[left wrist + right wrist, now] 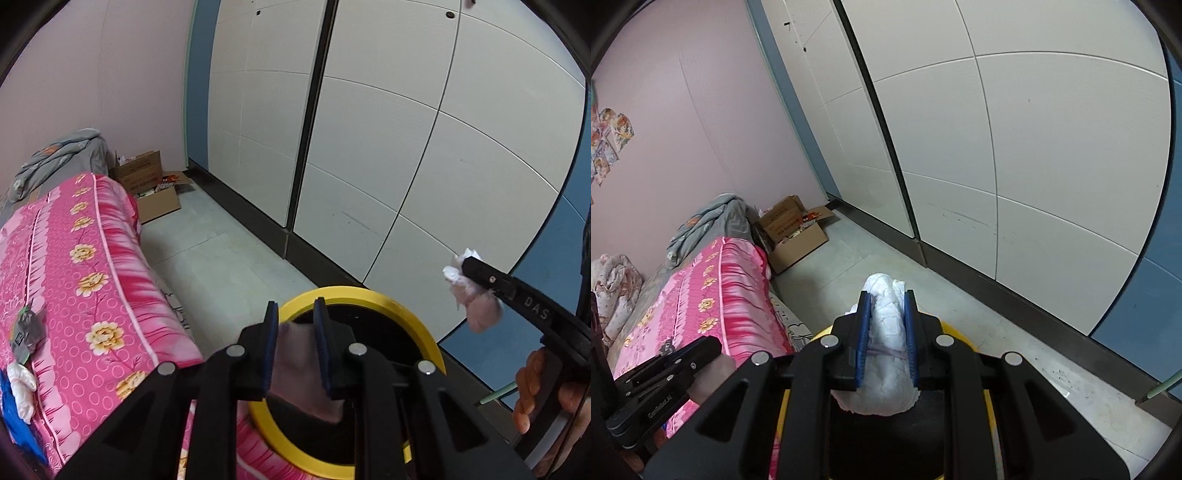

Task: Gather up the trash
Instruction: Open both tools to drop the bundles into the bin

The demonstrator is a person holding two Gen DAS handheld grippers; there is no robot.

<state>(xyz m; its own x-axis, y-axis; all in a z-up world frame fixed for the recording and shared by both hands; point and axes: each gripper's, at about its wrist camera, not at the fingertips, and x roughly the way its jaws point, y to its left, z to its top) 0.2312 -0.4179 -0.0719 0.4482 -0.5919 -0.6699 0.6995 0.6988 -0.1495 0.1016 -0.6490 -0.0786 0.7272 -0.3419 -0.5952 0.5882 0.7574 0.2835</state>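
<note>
Raised letters "DAS" on the black arm of the right gripper (466, 272), seen from the left wrist view at the right edge, just behind its jaws.

"GenRobot.AI" in pale small print along the side of the left gripper (701, 350), low left in the right wrist view; letters small, reading not fully certain.

Cardboard boxes (792, 230) on the far floor beside the bed carry red print, too small to read.
</note>
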